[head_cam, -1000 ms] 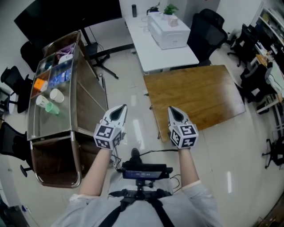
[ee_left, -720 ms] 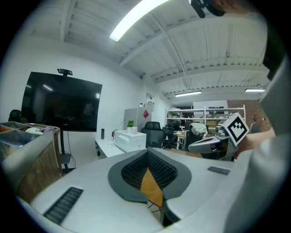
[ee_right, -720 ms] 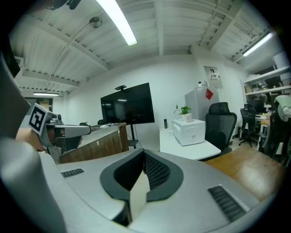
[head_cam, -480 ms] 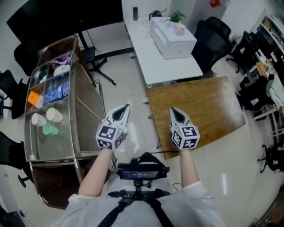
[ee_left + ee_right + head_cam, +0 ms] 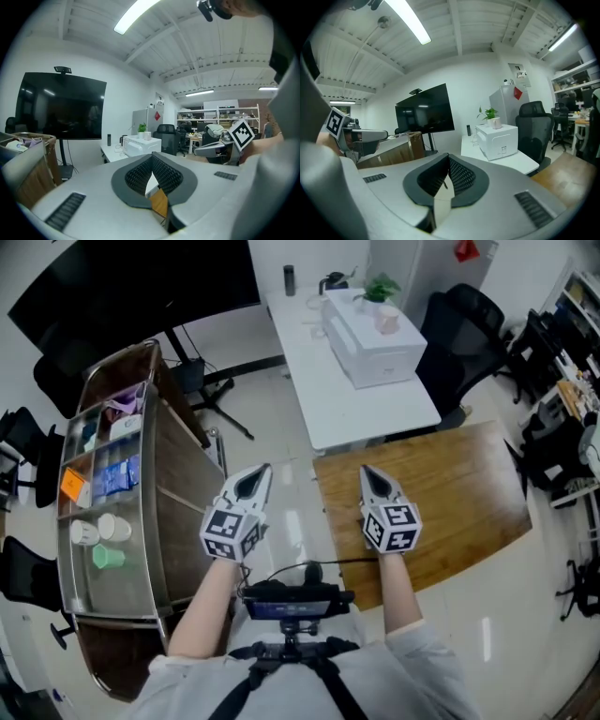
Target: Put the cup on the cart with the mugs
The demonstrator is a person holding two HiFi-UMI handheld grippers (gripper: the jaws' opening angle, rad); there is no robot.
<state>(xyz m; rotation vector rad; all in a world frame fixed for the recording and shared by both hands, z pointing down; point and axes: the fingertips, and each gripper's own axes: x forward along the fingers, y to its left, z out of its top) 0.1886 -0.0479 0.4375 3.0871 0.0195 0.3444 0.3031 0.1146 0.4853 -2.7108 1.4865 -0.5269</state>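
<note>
My left tongs (image 5: pixel 259 472) and right tongs (image 5: pixel 367 474) are both pinched shut, empty. The small pale cup (image 5: pixel 387 320) sits on the white box (image 5: pixel 380 351) ahead. The wooden cart (image 5: pixel 127 592) with white mugs (image 5: pixel 98 530) is to my left. Fetching and placing remain.

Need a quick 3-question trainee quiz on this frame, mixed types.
1. True or false: the left gripper and right gripper are both shut and empty.
2. The green cup lies on: A) the cart; B) the white table; C) the wooden table.
3. How many cups show on the cart?
Key: 1 true; 2 A; 3 three.
</note>
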